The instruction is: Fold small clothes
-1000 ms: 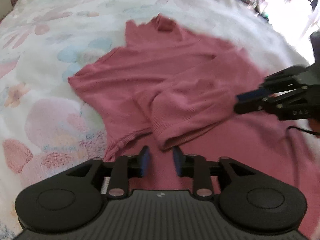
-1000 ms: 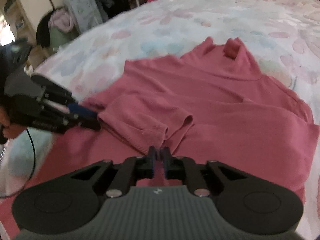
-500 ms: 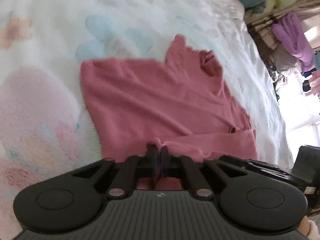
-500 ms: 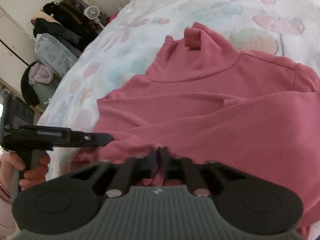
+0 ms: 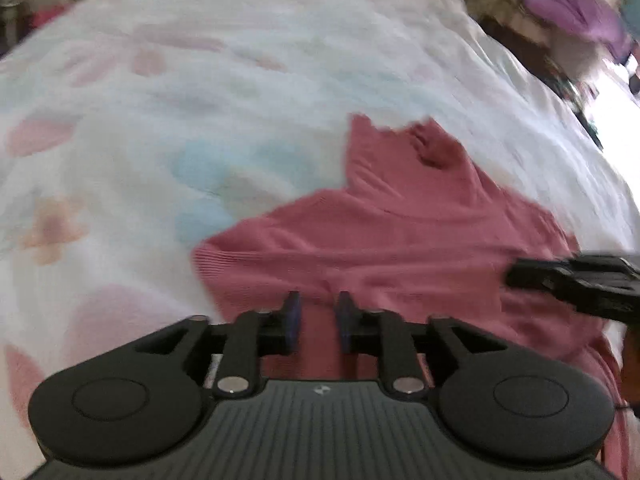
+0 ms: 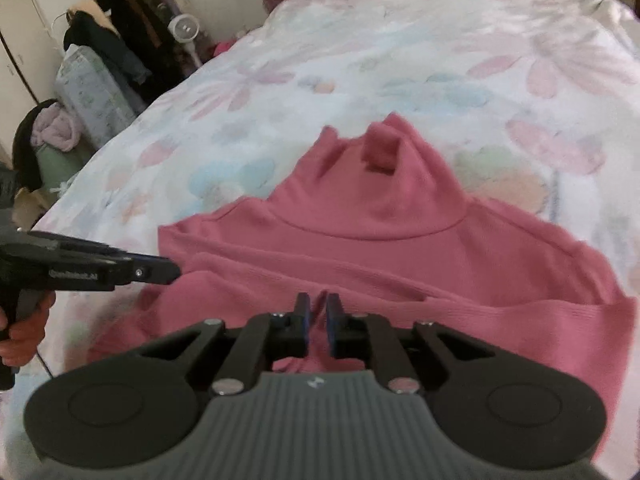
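A rose-pink turtleneck top (image 5: 400,232) (image 6: 380,240) lies flat on the flowered bedspread (image 5: 200,120), collar pointing away. A folded layer of it runs across the body just ahead of both grippers. My left gripper (image 5: 318,304) hovers over that fold's left part, its jaws opening, with cloth below the pads but none pinched. My right gripper (image 6: 318,304) is over the fold's middle, jaws opening, and a thin ridge of cloth stands loosely in the narrow gap. Each gripper shows in the other's view: right gripper (image 5: 516,276), left gripper (image 6: 172,272).
The bedspread (image 6: 360,60) stretches far beyond the top. Past the bed's left edge stand hanging dark clothes (image 6: 120,52), a small fan (image 6: 184,28) and a padded bag (image 6: 92,96). A hand (image 6: 24,328) holds the left gripper's handle. Purple items (image 5: 568,4) sit beyond the far right corner.
Both grippers closed on the pink cloth, carried it toward the collar, and have now parted their jaws. The folded layer now lies across the body nearer the collar.
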